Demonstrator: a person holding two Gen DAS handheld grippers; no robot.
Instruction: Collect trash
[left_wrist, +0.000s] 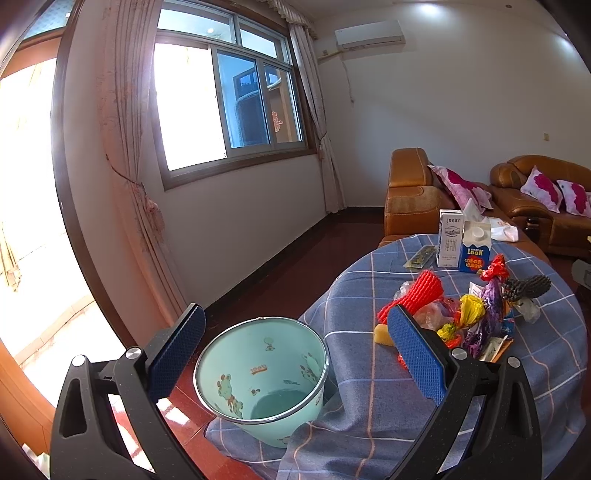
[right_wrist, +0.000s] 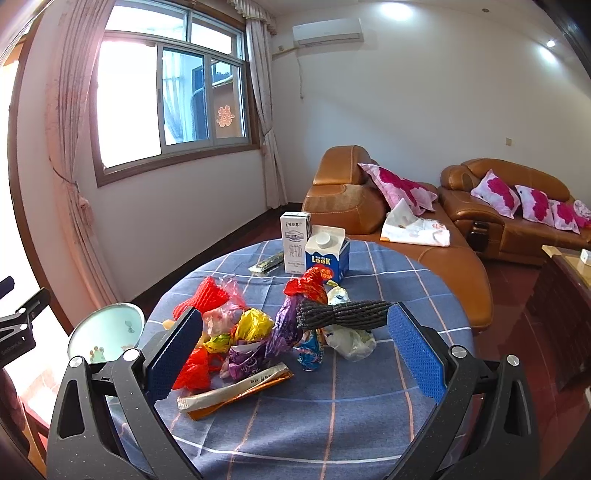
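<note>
A round table (right_wrist: 332, 406) covered with a blue checked cloth stands in a living room, with two brown leather sofas (right_wrist: 509, 218) behind it and a window (right_wrist: 173, 96) on the far wall.

The trash lies in a loose heap near the middle of the table. It includes a red foam net sleeve (right_wrist: 205, 295), a yellow wrapper (right_wrist: 255, 323), a purple wrapper (right_wrist: 286, 325), a red foil wrapper (right_wrist: 310, 282), a dark foam net (right_wrist: 343, 314), a crumpled white bag (right_wrist: 351, 341), a blue-printed wrapper (right_wrist: 310, 350) and a long sachet (right_wrist: 232, 393) lying on an orange packet at the near edge of the heap. Behind the heap stand a white milk carton (right_wrist: 294, 243) and a blue carton (right_wrist: 327, 254) marked LOOK, just beside each other. A small dark-patterned packet (right_wrist: 267, 263) lies flat to their left.

The right gripper (right_wrist: 295, 354) has its jaws spread wide and holds nothing. The heap sits ahead of it, between the lines of its two blue pads (right_wrist: 415, 354). The left pad overlaps the red pieces in view; whether it touches them cannot be told.

The left gripper (left_wrist: 295, 354) is likewise spread wide and empty. A mint-green pail (left_wrist: 262, 376) with cartoon animal prints sits directly ahead of it, between its fingers, at the left edge of the table. The cloth is bunched around the pail's base. The pail's interior appears empty. The heap lies to the right of the pail, partly behind the left gripper's right pad.
</note>
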